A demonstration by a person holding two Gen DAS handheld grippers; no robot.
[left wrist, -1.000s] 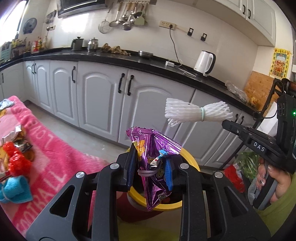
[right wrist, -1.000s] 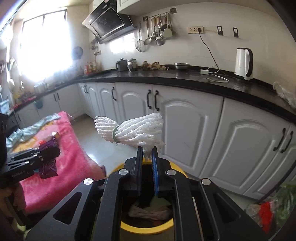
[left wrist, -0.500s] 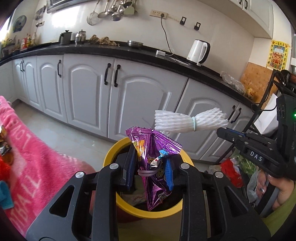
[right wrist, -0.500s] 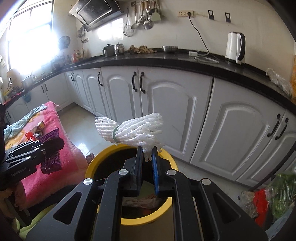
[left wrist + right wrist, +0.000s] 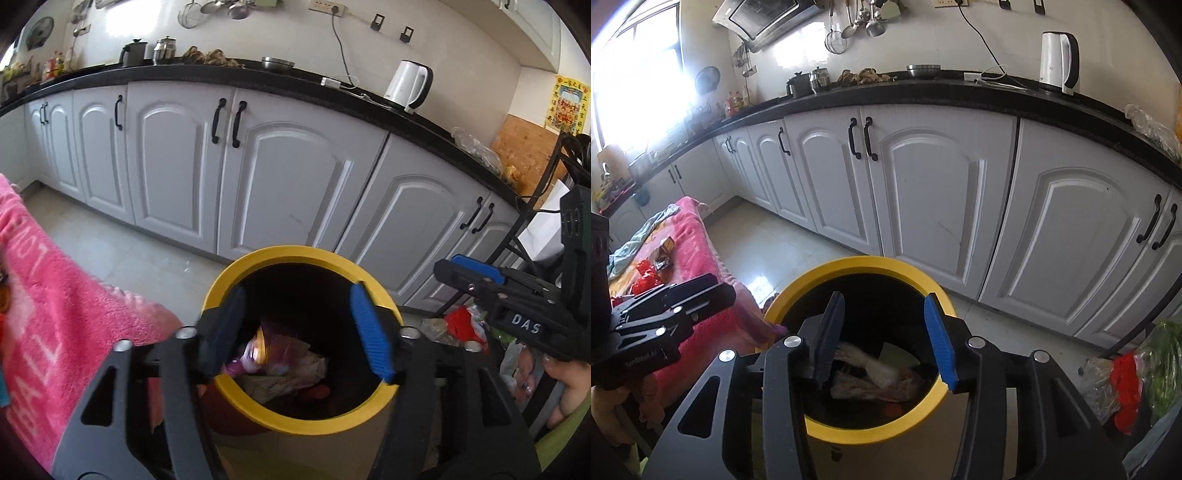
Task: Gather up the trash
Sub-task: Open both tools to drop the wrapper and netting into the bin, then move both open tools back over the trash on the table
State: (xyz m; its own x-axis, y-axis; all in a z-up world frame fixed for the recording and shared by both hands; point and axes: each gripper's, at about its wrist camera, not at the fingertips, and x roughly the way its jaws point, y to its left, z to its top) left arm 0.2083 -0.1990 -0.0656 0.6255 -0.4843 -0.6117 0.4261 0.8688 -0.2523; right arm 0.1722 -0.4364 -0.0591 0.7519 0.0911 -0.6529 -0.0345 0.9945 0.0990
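Observation:
A yellow-rimmed trash bin [image 5: 236,273] [image 5: 798,291] stands on the floor below both grippers. My left gripper [image 5: 299,332] is open and empty right over the bin's mouth. The purple snack wrapper [image 5: 258,350] lies blurred inside the bin among other trash. My right gripper [image 5: 882,336] is open and empty over the same bin. The white foam net [image 5: 871,365] lies blurred inside the bin. The right gripper also shows at the right of the left wrist view [image 5: 476,273], and the left gripper at the left of the right wrist view [image 5: 676,302].
A pink blanket [image 5: 44,295] [image 5: 690,236] with red and other trash pieces [image 5: 646,277] lies to the left. White kitchen cabinets [image 5: 280,177] run behind the bin. Bags with red and green contents [image 5: 1126,373] sit on the floor at right.
Both grippers opened over the bin. The purple wrapper dropped from the left and the white foam net from the right into the bin. Both grippers moved closer to the bin.

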